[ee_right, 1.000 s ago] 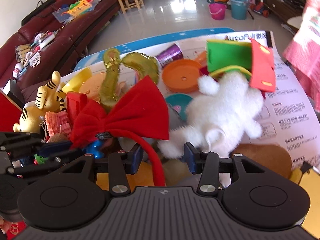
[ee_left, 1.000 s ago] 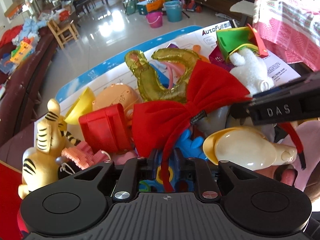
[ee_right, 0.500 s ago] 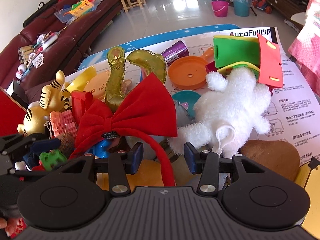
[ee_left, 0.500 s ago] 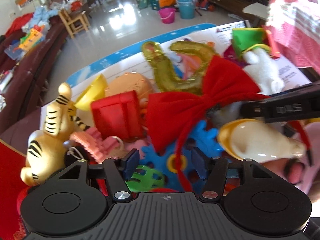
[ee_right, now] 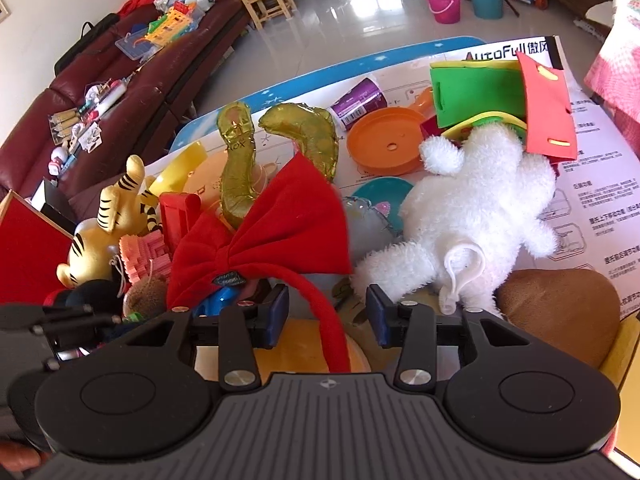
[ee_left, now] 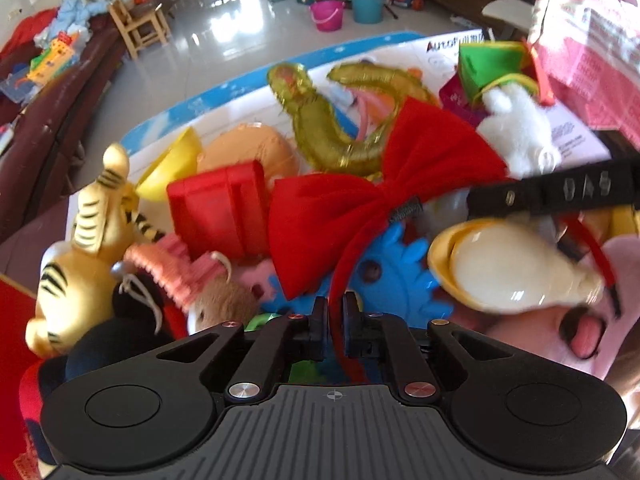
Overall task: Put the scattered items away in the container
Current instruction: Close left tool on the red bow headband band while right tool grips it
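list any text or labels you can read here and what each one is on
"AutoFull" plus Chinese characters: white instruction sheet
"HOX": gold foil balloon
Sheet's small print, purple cup barcode label, bow tag: too small to read
Raised letters on the other gripper's finger: blurred

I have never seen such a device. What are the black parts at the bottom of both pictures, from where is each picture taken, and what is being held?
No robot is here: a person holds a two-finger gripper in each hand, each carrying a forward-looking camera. The black shapes below are those grippers.

In the left wrist view, the left gripper is closing its jaws on the thin red hoop of the red fabric bow headband. In the right wrist view, the right gripper is closing too, with the same hoop between its pads but untouched.

Toys crowd the surface: a white plush animal, a yellow striped tiger figure, a gold foil balloon, an orange round lid.
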The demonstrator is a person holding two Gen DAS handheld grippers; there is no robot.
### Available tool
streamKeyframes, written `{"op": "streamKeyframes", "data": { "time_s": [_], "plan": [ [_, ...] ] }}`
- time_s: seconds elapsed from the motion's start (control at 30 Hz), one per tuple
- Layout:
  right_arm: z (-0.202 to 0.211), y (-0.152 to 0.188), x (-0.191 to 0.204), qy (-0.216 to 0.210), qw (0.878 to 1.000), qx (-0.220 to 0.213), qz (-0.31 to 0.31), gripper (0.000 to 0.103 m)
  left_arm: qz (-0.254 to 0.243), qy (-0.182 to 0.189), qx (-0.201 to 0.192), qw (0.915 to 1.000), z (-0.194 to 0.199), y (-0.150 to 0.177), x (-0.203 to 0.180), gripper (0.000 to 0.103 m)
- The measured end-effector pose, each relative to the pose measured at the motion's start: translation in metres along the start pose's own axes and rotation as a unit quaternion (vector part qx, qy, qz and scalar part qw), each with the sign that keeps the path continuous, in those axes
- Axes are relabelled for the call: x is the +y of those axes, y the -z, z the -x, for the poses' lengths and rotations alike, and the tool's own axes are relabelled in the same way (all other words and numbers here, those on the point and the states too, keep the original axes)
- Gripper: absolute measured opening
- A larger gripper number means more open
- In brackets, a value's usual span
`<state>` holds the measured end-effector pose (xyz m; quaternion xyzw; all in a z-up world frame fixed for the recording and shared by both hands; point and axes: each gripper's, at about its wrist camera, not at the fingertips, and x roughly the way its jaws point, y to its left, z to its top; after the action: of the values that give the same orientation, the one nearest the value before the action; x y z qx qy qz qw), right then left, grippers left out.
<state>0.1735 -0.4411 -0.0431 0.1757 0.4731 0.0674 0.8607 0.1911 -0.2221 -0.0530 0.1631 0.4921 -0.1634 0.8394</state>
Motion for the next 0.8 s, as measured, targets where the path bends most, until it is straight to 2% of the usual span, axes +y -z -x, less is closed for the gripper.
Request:
{"op": "streamKeyframes", "data": {
  "time_s": [0.07,0.1,0.23,0.3,0.37,0.47,0.57,0.63,0.67,0.7,0.73,0.8],
  "plan": [
    [-0.001,0.0,0.007,-0.003,1.0,0.003,0.016,0.028,-0.007,-0.006,0.002,1.0,0.0,0.002,-0.001,0.023],
    [-0.002,0.0,0.011,-0.005,1.0,0.003,0.026,0.017,-0.012,-0.01,0.004,0.9999,0.0,0.0,-0.002,0.024],
    [0.001,0.0,0.023,-0.003,0.999,-0.013,0.052,0.012,-0.027,-0.028,0.011,0.9992,-0.009,-0.006,-0.008,0.028],
    [0.006,-0.001,0.024,-0.011,0.998,-0.023,0.053,0.012,-0.026,-0.027,0.008,0.9993,-0.01,-0.007,-0.009,0.022],
    [0.009,-0.002,0.024,-0.013,0.998,-0.026,0.057,0.012,-0.018,-0.026,0.003,0.9995,-0.007,-0.007,-0.006,0.005],
    [0.01,-0.001,0.024,0.002,0.997,-0.031,0.068,0.012,-0.01,-0.03,-0.019,0.9993,0.004,-0.004,-0.005,0.003],
    [0.008,-0.003,0.025,0.008,0.997,-0.025,0.07,0.016,-0.029,-0.052,-0.044,0.9972,0.014,-0.003,-0.009,0.002],
    [0.008,-0.005,0.028,0.01,0.997,-0.029,0.077,0.023,-0.043,-0.061,-0.055,0.9957,0.018,-0.004,-0.011,0.002],
    [0.009,-0.006,0.031,0.013,0.996,-0.032,0.083,0.029,-0.049,-0.065,-0.059,0.9949,0.019,-0.005,-0.012,0.002],
    [0.01,-0.007,0.033,0.016,0.995,-0.037,0.091,0.045,-0.057,-0.069,-0.063,0.994,0.02,-0.005,-0.014,0.003],
    [0.011,-0.008,0.036,0.019,0.994,-0.044,0.1,0.056,-0.064,-0.072,-0.066,0.9931,0.022,-0.005,-0.015,0.002],
    [0.013,-0.009,0.043,0.028,0.99,-0.056,0.124,0.056,-0.074,-0.077,-0.07,0.9918,0.023,-0.006,-0.018,0.002]
  ]
}}
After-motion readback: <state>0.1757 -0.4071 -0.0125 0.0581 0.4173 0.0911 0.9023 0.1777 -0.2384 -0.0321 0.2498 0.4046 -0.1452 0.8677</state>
